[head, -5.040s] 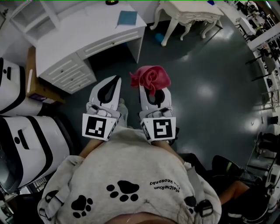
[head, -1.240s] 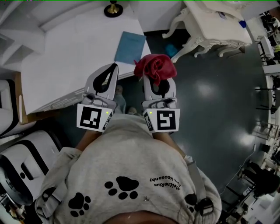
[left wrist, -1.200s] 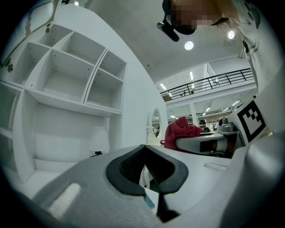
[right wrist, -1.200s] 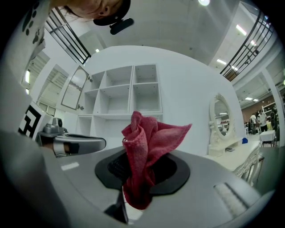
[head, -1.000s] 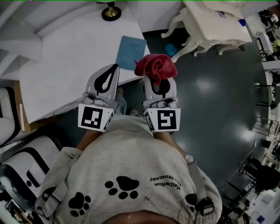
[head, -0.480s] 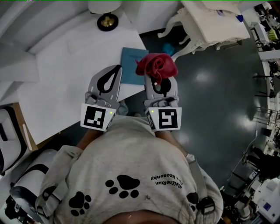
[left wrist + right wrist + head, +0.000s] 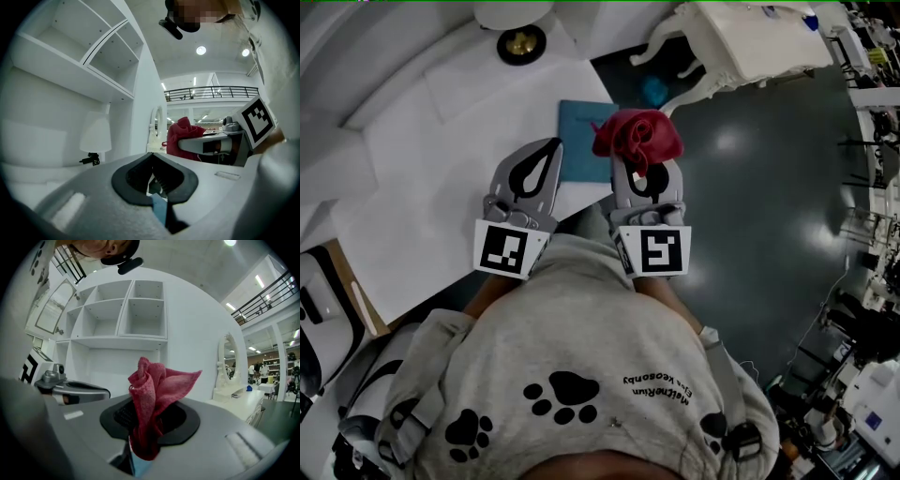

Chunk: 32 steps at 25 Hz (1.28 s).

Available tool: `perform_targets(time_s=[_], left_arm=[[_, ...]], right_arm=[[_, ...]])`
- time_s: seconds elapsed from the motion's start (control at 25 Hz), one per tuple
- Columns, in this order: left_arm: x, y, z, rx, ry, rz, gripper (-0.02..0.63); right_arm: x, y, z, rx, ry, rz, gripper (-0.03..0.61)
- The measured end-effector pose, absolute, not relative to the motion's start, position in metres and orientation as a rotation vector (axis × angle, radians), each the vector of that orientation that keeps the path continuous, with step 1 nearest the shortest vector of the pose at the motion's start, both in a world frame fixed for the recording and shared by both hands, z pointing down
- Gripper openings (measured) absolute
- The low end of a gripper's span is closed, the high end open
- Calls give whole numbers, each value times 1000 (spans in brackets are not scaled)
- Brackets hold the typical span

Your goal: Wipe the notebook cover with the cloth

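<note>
Red cloth (image 7: 637,141) is pinched in the right claw (image 7: 644,171), with most of it bunched loosely above the clenched jaws. The left claw (image 7: 551,148) is closed on nothing. Both are held above the near part of the white surface (image 7: 431,169). The blue notebook (image 7: 581,131) lies flat there, close to the surface's edge and just ahead of the gap between the two claws. No contact with the cover is seen, so the step in hand is judged to be the approach.

For a good wipe, the right claw should be lowered and tipped forward so that the bunched cloth, not the hard jaw tips, is pressed on the cover. A thin notebook is likely to slide, so a corner could be pinned by the left claw. Strokes are best drawn inward, away from the edge. Only a small fold appears to be pinched, so light pressure is advised.
</note>
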State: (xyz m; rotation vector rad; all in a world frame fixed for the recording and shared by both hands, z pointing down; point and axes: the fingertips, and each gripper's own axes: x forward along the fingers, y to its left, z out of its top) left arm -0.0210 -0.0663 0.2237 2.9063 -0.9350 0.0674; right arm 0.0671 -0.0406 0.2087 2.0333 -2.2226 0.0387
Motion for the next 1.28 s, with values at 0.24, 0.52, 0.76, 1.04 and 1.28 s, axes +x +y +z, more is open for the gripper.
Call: perform_targets(time_s=[0.24,0.52,0.76,1.04,1.28], left_arm=[[-18,-75,221,2919,-954,54,0],[-24,-90,233,2891,-1025,119,0],[-23,-98,247,2881,-1039,150,0],[-13,-105,279,2850,-1039,230,0],[-9,-102,303,2831,-1052,269,0]], right_arm=[[78,-61,210,1993,-2212,23,100],[76,-87,216,1908,-2255,2,98],[80,-101,235,1849,-2234,57,100],[84,-119,255,1761,-2286,86,100],[79,-124,271,1665,-2329,56,98]])
